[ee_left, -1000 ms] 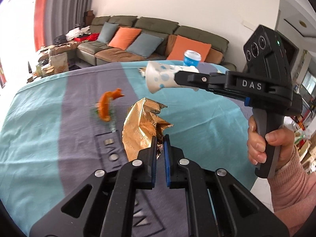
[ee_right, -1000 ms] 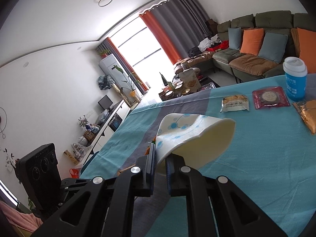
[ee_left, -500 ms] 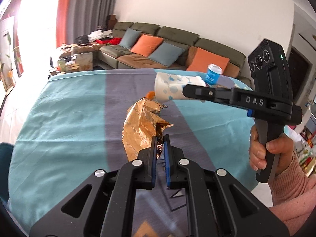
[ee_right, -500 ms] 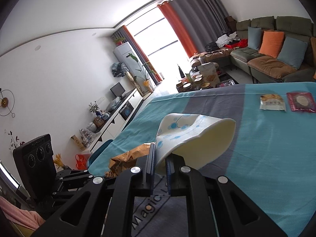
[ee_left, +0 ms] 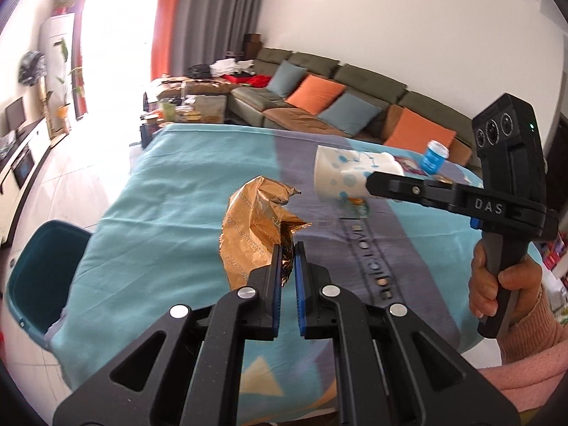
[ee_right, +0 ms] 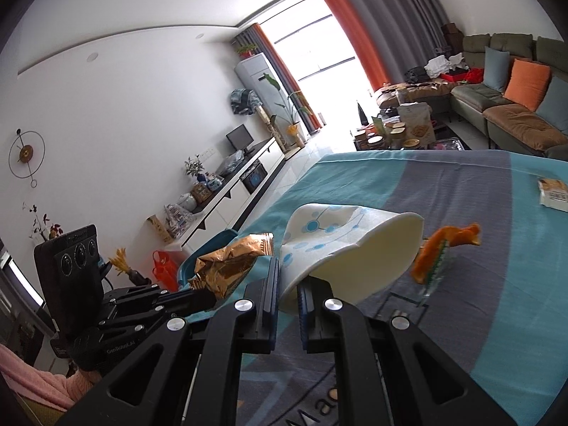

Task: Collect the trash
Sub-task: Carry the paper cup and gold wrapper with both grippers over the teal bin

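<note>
My left gripper [ee_left: 288, 254] is shut on a crumpled gold foil wrapper [ee_left: 254, 227] and holds it above the table's left part. My right gripper [ee_right: 287, 271] is shut on the rim of a squashed white paper cup with blue dots [ee_right: 349, 248], held on its side above the table. The cup [ee_left: 340, 177] and the right gripper's fingers [ee_left: 394, 186] also show in the left wrist view. The wrapper [ee_right: 230, 264] shows in the right wrist view, left of the cup. A teal bin [ee_left: 39, 269] stands on the floor by the table's left edge.
The table has a teal and grey cloth [ee_left: 170, 220]. An orange peel on a clear wrapper [ee_right: 442, 248] lies right of the cup. A snack packet [ee_right: 553, 195] lies farther back. A blue cup with a white lid [ee_left: 435, 156] stands at the far side. A sofa [ee_left: 337, 106] is behind.
Both grippers have swung to the left over the table with their loads still held. The teal bin has come into view at the left edge.
</note>
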{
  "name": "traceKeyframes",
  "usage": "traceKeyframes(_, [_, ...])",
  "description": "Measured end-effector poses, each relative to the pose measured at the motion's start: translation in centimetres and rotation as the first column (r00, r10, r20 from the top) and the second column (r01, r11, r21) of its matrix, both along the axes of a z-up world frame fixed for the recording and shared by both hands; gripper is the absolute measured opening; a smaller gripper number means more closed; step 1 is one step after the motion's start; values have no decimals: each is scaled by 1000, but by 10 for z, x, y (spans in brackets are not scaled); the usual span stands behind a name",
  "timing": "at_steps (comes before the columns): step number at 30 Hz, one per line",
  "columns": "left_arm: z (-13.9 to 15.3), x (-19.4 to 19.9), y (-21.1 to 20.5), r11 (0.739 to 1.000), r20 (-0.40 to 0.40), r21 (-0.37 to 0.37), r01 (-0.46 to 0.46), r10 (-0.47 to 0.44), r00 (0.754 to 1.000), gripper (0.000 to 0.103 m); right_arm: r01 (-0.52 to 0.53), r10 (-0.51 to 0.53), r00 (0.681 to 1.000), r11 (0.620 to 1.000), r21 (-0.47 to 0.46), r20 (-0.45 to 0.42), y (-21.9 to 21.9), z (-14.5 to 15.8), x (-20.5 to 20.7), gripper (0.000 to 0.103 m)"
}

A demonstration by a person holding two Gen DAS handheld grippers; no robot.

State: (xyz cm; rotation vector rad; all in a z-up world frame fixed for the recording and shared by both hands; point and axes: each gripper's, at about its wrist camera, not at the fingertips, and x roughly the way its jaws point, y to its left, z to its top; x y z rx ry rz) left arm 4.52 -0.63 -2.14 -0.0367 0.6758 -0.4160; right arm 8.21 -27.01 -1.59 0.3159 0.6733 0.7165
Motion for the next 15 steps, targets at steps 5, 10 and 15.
traceKeyframes(5, [1,-4,20,999,3,4,-53,53,999,7,-46,46,999,999,-8,-8,23,0,3,8])
traceKeyframes(10, [3,-4,39,994,5,6,-106,106,994,7,-90,90,996,996,-16,-13,43,-1,5,8])
traceKeyframes(15, [4,0,56,988,9,2,-156,156,988,7,-131,131,991,991,-23,-11,61,2,7,8])
